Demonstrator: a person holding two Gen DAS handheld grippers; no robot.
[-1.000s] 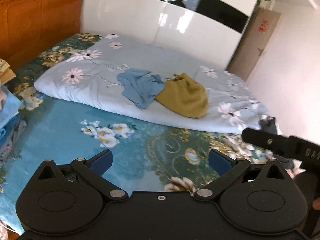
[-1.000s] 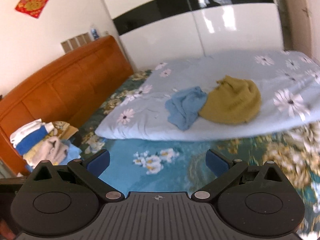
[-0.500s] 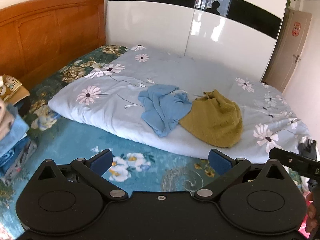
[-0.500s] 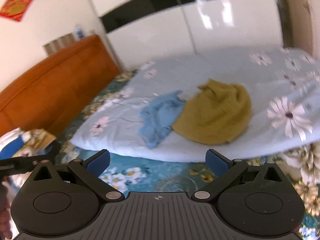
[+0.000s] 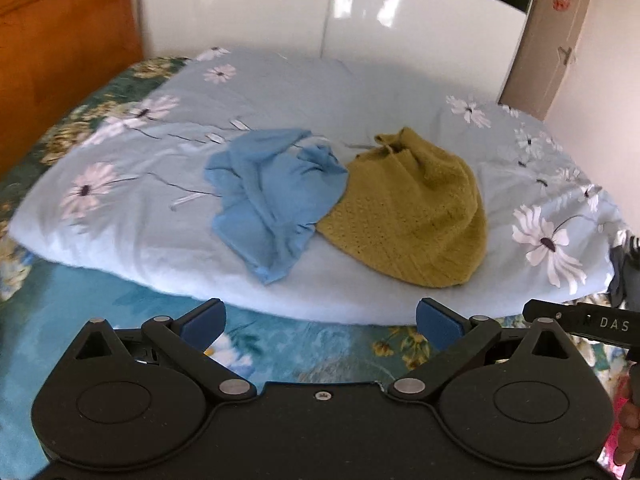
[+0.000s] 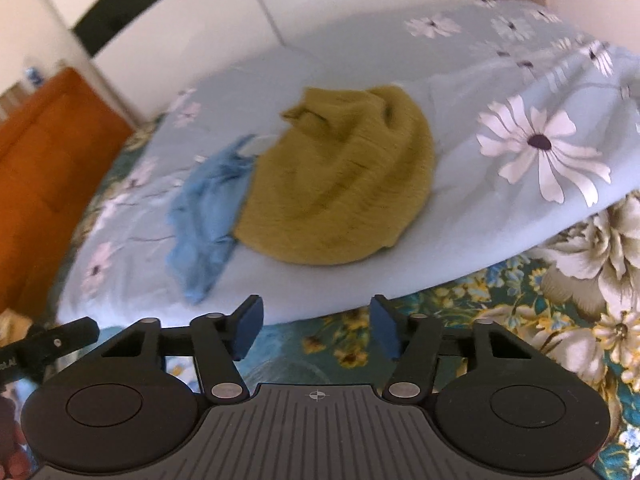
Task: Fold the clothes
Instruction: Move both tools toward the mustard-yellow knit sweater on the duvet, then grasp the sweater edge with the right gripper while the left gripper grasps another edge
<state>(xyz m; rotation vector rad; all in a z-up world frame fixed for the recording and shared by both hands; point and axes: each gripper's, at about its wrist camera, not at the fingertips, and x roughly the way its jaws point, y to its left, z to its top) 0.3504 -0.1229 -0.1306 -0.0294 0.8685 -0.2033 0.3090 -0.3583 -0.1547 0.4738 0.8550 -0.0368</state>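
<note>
a crumpled blue garment (image 5: pixel 276 196) touches a mustard knit (image 5: pixel 416 212) on a pale floral duvet (image 5: pixel 120 208) on the bed. left gripper (image 5: pixel 320 318) and right gripper (image 6: pixel 316 330) hover near, fingers spread apart, empty.

2 garments touch on quilt (image 5: pixel 168 248): tee (image 5: pixel 272 192) left, sweater (image 5: pixel 416 216) right.
</note>
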